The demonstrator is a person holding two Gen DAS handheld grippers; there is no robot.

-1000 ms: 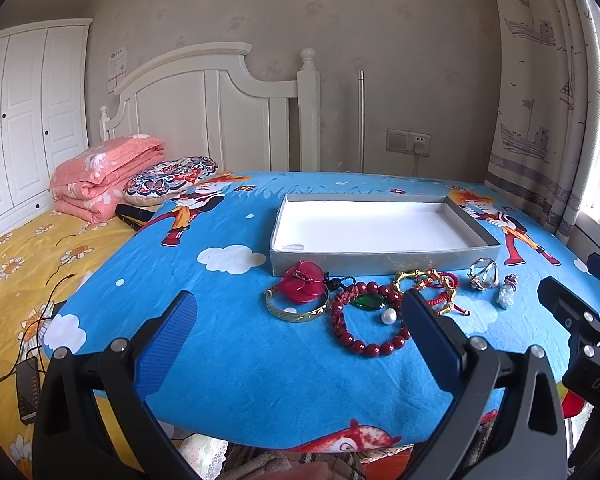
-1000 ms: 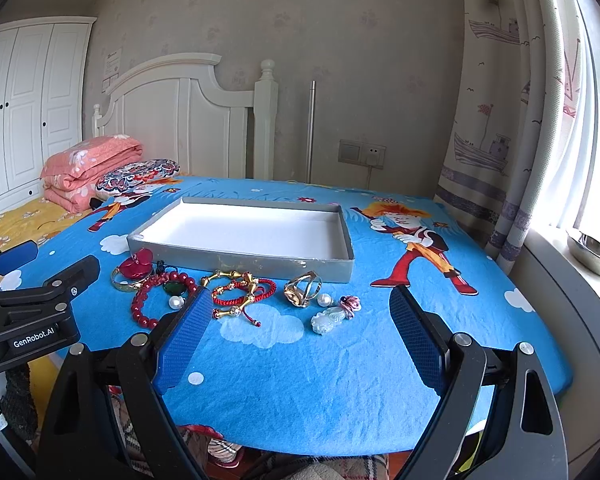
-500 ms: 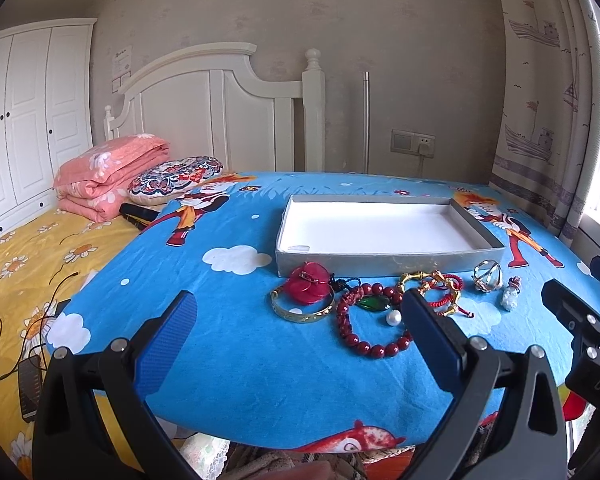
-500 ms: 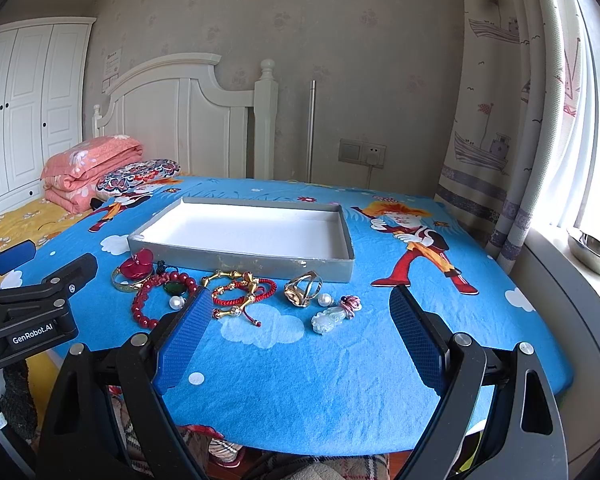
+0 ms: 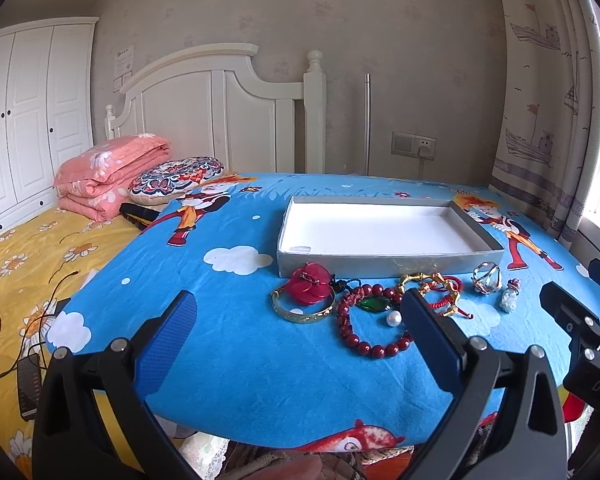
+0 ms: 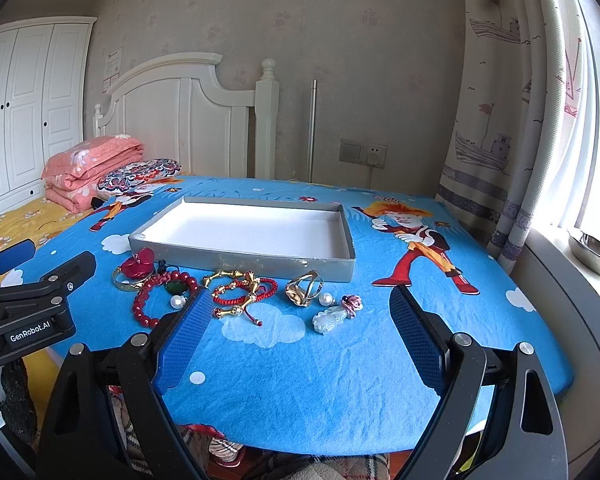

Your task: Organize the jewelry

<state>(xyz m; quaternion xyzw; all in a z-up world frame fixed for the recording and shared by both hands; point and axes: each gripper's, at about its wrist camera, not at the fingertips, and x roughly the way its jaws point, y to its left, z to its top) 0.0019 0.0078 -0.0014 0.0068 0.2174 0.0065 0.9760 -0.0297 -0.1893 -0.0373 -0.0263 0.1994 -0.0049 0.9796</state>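
Currently, little has altered over the last second: both wrist views drift only slightly, and every piece lies where it lay, so the sorting has not begun.

Item 1. Left gripper [image 5: 298,320]: jaws spread wide, nothing between them, lower centre of its own view, short of the jewelry.

Item 2. Right gripper [image 6: 300,318]: likewise wide and empty, lower centre of its view; its body shows at the right edge of the left view.

Item 3. Grey tray [image 6: 342,270] with white floor: centre of frame, on the blue cartoon cloth [image 6: 300,380]. Holds nothing.

Item 4. Jewelry, in a row just in front of the tray's near wall, left to right in the right view: gold bangle [image 6: 125,285] under a red flower piece [image 6: 139,264]; red bead bracelet [image 6: 146,304] around a green stone [image 6: 176,287]; loose pearl [image 6: 177,301]; gold-and-red cord bracelets [image 6: 244,292]; gold openwork ring [image 6: 305,288]; second pearl [image 6: 326,299]; pale carved charm [image 6: 332,318].

Assessment: all pieces outside the tray; either claw is placed to make a first pick.
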